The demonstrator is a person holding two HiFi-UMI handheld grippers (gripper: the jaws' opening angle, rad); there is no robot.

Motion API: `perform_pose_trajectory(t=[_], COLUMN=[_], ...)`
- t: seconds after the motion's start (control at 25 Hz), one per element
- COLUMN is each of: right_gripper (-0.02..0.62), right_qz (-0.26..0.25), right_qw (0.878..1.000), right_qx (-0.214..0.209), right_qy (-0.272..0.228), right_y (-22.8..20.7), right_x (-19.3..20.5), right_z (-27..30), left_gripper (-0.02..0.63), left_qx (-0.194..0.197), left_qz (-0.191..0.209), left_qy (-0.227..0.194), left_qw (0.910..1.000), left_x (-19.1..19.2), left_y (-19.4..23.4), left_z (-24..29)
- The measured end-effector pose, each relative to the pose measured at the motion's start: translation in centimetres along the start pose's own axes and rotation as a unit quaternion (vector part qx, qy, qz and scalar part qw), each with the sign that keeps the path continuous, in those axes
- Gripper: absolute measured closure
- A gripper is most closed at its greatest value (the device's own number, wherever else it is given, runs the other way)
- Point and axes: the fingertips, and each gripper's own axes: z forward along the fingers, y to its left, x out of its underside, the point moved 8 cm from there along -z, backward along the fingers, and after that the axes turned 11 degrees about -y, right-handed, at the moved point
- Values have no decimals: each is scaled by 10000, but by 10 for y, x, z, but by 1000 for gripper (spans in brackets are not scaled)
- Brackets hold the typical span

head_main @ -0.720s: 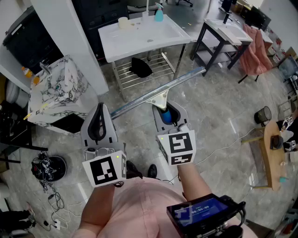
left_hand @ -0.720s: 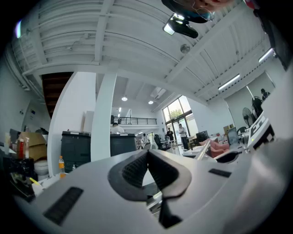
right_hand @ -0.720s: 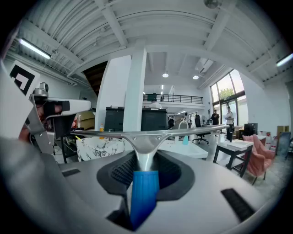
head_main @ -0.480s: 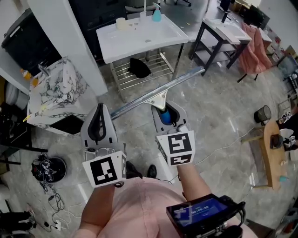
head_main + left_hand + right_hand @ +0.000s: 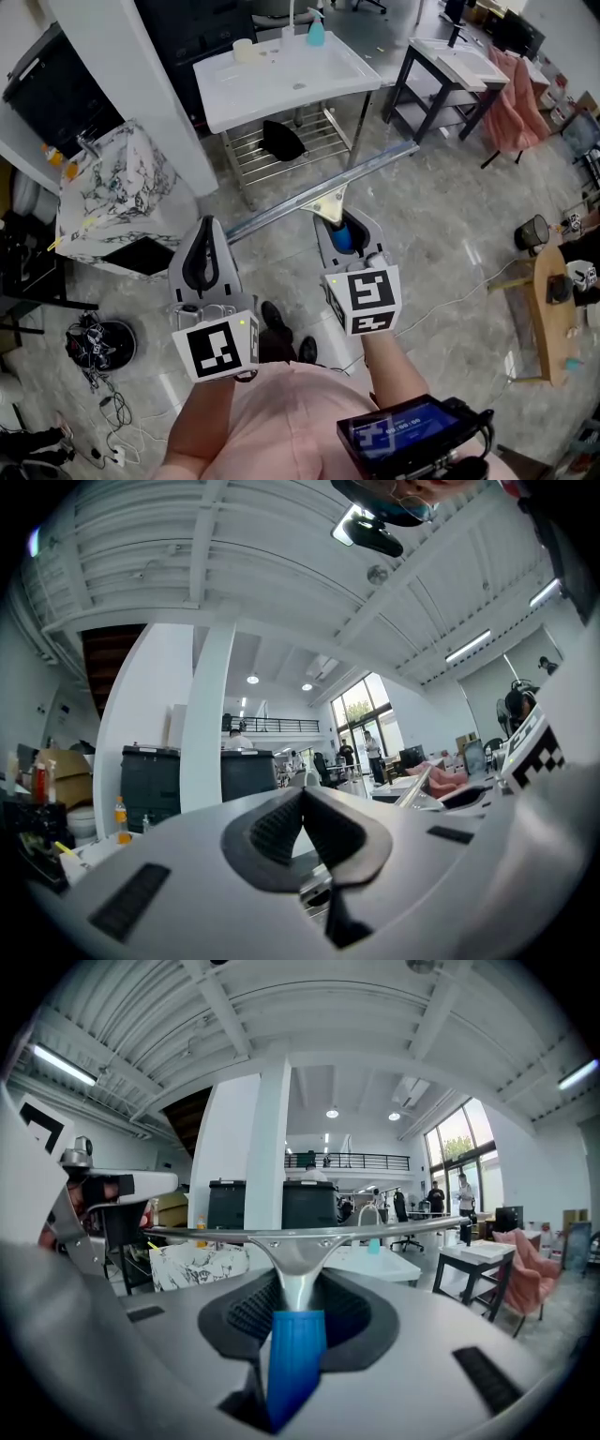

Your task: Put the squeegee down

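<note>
The squeegee (image 5: 323, 202) has a long metal blade and a blue handle (image 5: 343, 234). It hangs level above the marble floor, and my right gripper (image 5: 345, 230) is shut on its handle. In the right gripper view the blue handle (image 5: 296, 1349) sits between the black pads, with the blade (image 5: 309, 1234) spread across in front. My left gripper (image 5: 201, 246) is held beside it on the left, apart from the squeegee. In the left gripper view its pads (image 5: 272, 827) meet with nothing between them, so the left gripper (image 5: 302, 803) is shut and empty.
A white sink table (image 5: 281, 70) with a wire shelf stands ahead, and a marbled basin (image 5: 112, 187) is at the left by a white pillar (image 5: 131, 84). A dark table (image 5: 450, 66) and a pink cloth (image 5: 520, 103) are at the right. Cables (image 5: 103, 394) lie at lower left.
Both grippers sit slightly lower in the head view than before. The squeegee has stayed in the right gripper's hold, still level.
</note>
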Motion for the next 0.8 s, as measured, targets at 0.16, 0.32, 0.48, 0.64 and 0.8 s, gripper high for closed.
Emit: perform_pose_trajectory(t=[0.16,0.32,0.48,0.64,0.8], right_gripper=[486,486,486,486,486], right_qz=[-7,-10,19,23,24], right_qw=[10000,9998,9994,9992,9992], right_qx=[49,47,-5,-71,-103], right_qy=[78,214,359,398,374], right_y=[-6,-9,-11,-14,-16], right_x=[6,16,28,35,28], right_z=[16,50,98,158,210], left_gripper=[597,597,597,597,597], left_qx=[-45,-78,-58,-23,7], left_qz=[-50,-170,-228,-191,-199], left_qy=[46,152,281,313,267], left_qw=[10000,9997,9993,9993,9994], left_x=[12,34,63,90,101], left_y=[9,23,42,66,90], left_z=[12,40,79,128,174])
